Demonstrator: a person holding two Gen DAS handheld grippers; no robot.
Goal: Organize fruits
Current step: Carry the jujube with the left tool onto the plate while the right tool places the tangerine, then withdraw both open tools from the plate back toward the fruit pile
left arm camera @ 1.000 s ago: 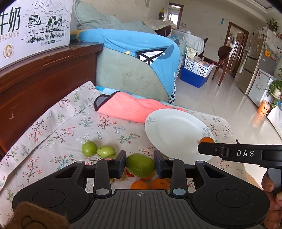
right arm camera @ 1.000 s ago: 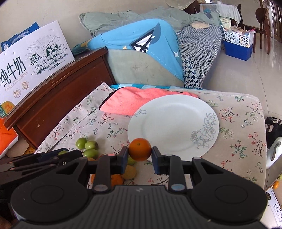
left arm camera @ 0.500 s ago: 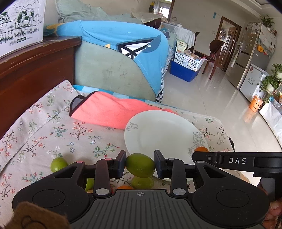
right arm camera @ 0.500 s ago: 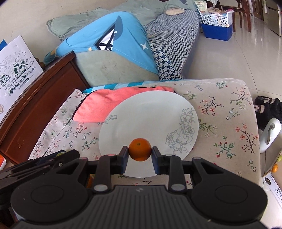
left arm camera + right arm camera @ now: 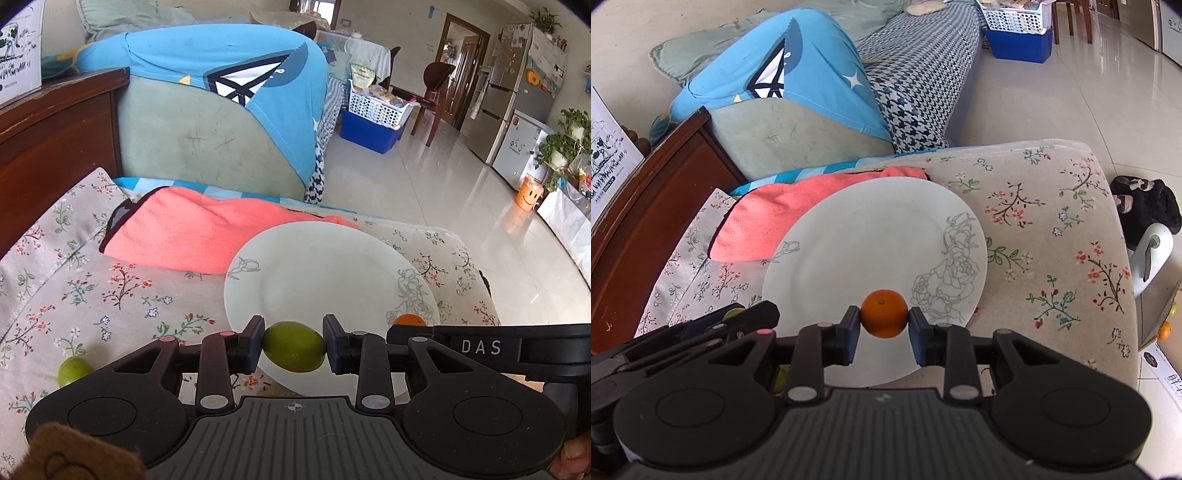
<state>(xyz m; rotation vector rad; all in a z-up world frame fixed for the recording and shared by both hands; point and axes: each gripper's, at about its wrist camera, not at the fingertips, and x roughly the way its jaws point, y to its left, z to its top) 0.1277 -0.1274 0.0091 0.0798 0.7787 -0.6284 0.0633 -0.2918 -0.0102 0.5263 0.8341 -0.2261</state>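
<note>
My left gripper (image 5: 294,346) is shut on a green fruit (image 5: 294,346) and holds it over the near rim of the white plate (image 5: 325,269). My right gripper (image 5: 884,319) is shut on an orange (image 5: 884,313) and holds it over the near part of the same plate (image 5: 857,251). The plate lies bare on the floral cloth. In the left wrist view the orange (image 5: 408,319) peeks over the right gripper's black arm. One green fruit (image 5: 74,370) lies on the cloth at the left.
A pink towel (image 5: 207,232) lies behind the plate and partly under its rim. A dark wooden cabinet (image 5: 48,125) stands on the left and a sofa with a blue cover (image 5: 221,81) behind. The cloth's right edge (image 5: 1108,221) drops to the tiled floor.
Both grippers have moved forward and right with their fruits, from the fruit pile to above the plate. The pile has slid out of view below the grippers.
</note>
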